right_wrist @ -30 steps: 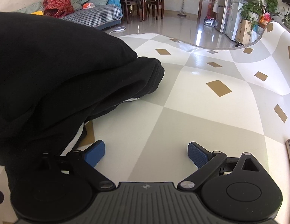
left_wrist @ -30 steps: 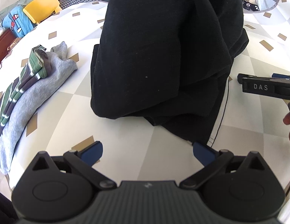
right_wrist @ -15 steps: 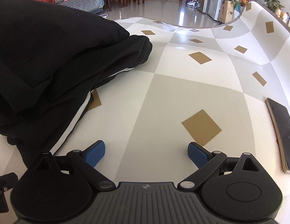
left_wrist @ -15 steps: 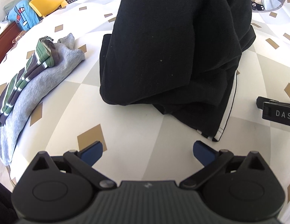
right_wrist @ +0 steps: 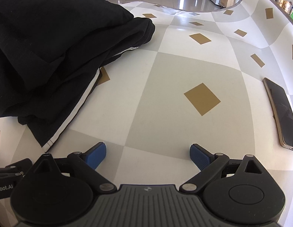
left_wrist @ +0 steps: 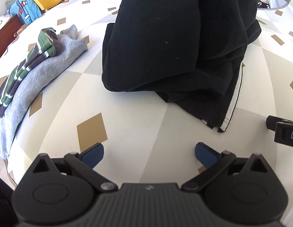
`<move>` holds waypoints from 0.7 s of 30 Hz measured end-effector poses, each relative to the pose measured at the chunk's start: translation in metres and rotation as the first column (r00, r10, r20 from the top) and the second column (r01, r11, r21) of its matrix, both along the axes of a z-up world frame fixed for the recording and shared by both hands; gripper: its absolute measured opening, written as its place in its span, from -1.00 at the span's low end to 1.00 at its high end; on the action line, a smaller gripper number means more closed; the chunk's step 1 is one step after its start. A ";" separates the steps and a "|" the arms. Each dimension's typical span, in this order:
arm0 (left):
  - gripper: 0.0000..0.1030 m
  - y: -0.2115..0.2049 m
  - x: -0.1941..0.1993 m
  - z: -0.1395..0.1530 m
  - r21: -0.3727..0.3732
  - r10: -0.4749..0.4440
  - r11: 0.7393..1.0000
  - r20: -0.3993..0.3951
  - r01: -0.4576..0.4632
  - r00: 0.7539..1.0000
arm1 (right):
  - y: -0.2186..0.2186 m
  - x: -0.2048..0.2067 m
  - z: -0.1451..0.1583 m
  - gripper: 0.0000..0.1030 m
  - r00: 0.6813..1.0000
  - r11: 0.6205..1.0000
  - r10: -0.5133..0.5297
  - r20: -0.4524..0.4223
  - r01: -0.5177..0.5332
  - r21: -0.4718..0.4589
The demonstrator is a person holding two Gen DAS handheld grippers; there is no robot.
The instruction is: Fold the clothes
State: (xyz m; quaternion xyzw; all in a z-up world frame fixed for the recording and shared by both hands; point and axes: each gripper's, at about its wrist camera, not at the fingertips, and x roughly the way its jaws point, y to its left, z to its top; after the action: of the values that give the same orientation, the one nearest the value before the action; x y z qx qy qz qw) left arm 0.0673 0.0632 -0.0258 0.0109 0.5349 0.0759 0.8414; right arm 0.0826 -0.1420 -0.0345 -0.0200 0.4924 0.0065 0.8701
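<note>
My left hand-held gripper (left_wrist: 149, 154) and right hand-held gripper (right_wrist: 148, 154) both hover with jaws apart, empty, over the tabletop (right_wrist: 165, 113); the black trousers (left_wrist: 174, 47) lie bunched ahead, white-striped hem corner (right_wrist: 50, 141) nearest my right, long axis running away

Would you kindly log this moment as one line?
left gripper open, empty | right gripper open, empty | black garment heaped on table | folded stack beside
</note>
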 end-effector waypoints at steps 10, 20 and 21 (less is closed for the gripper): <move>1.00 0.008 -0.004 -0.003 -0.066 0.028 0.997 -0.011 -0.029 1.000 | 0.002 -0.009 0.001 0.86 1.000 1.000 -0.021 -0.004 0.021 -0.001; 1.00 0.007 -0.006 -0.004 -0.078 0.011 0.997 -0.016 -0.012 1.000 | 0.003 -0.018 0.000 0.86 0.999 1.000 -0.030 -0.017 0.030 0.001; 1.00 0.007 -0.007 -0.004 -0.078 0.007 0.997 -0.016 -0.008 1.000 | 0.003 -0.019 0.001 0.86 0.999 0.999 -0.032 -0.020 0.032 0.002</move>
State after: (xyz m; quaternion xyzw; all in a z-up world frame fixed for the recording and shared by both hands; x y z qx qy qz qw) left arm 0.0607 0.0702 -0.0301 -0.0235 0.5442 0.0578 0.8366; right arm 0.0634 -0.1387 -0.0338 -0.0112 0.5012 -0.0067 0.8652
